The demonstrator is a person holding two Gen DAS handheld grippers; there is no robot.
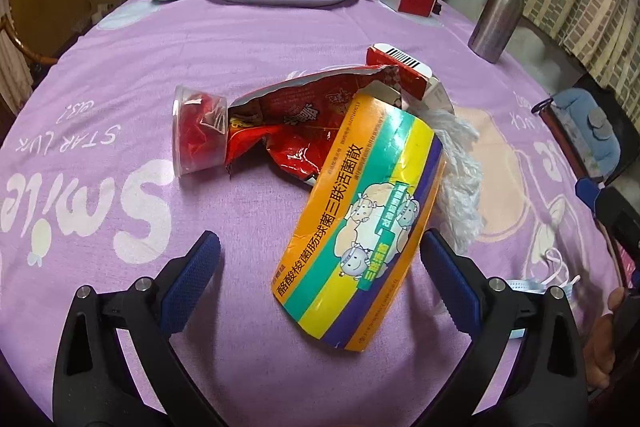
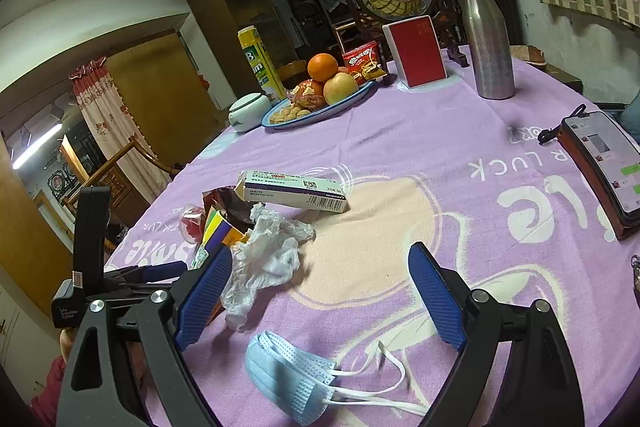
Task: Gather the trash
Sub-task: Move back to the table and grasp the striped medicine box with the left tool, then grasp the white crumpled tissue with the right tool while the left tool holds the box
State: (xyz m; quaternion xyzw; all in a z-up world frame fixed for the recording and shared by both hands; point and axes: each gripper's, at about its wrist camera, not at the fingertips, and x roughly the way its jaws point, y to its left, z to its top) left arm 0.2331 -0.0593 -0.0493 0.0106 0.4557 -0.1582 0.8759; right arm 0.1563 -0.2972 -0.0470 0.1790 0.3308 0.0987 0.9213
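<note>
A pile of trash lies on the purple tablecloth [image 1: 120, 75]. My left gripper [image 1: 320, 267] is open and points down at a flattened orange, green and yellow medicine box [image 1: 360, 219]. The box lies between the jaws, its edge against the right pad [image 1: 448, 275] and well apart from the left pad. Behind it are a torn red snack bag [image 1: 288, 123], a tipped clear cup [image 1: 200, 135] with red wrapping inside, a red and white carton [image 1: 404, 71] and a crumpled white tissue [image 1: 460, 179]. My right gripper [image 2: 320, 291] is open and empty, with the tissue [image 2: 264, 255] beside its left pad and a blue face mask [image 2: 292, 375] beneath.
At the far side stand a blue plate of fruit and nuts [image 2: 320, 111], a small teapot [image 2: 248, 111], a yellow carton [image 2: 260, 63], a red and white box [image 2: 416, 51] and a steel bottle [image 2: 486, 35]. A phone [image 2: 604, 163] lies at the right edge.
</note>
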